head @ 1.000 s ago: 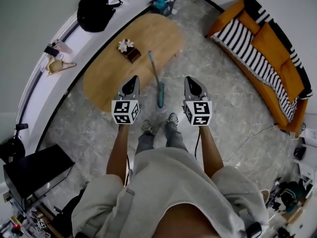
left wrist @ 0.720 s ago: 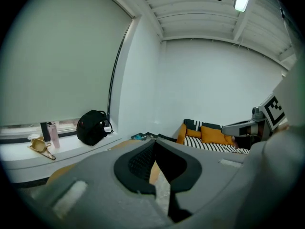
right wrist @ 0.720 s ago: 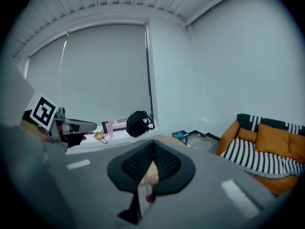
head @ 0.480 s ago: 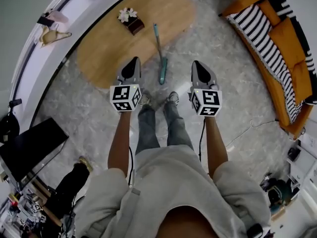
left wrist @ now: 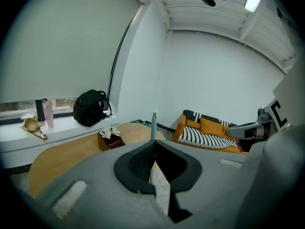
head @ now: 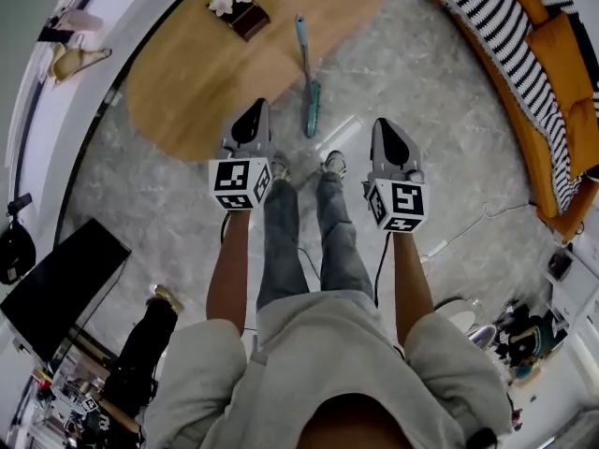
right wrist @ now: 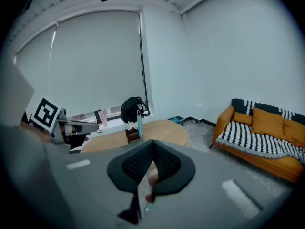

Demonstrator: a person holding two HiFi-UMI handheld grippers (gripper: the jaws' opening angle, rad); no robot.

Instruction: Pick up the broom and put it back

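Head view: broom (head: 310, 101) higher in frame

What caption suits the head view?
Left tongs and right tongs, both shut, face a teal broom leaning on the table.

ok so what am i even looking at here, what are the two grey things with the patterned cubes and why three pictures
There is no robot here. A person holds a grey hand-held gripper in each hand, and the patterned cubes are part of them. The head view comes from a camera on the person's head, looking down past their legs at the left gripper and the right gripper. The other two pictures come from a camera riding on each gripper, looking along its fingers. Both pairs of fingers are shut and hold nothing.

Ahead, a teal-handled broom stands propped at the edge of an oval wooden table, with its head on the grey stone floor. A small dark box of white flowers sits on the table. An orange sofa with a black-and-white striped throw stands to the right.
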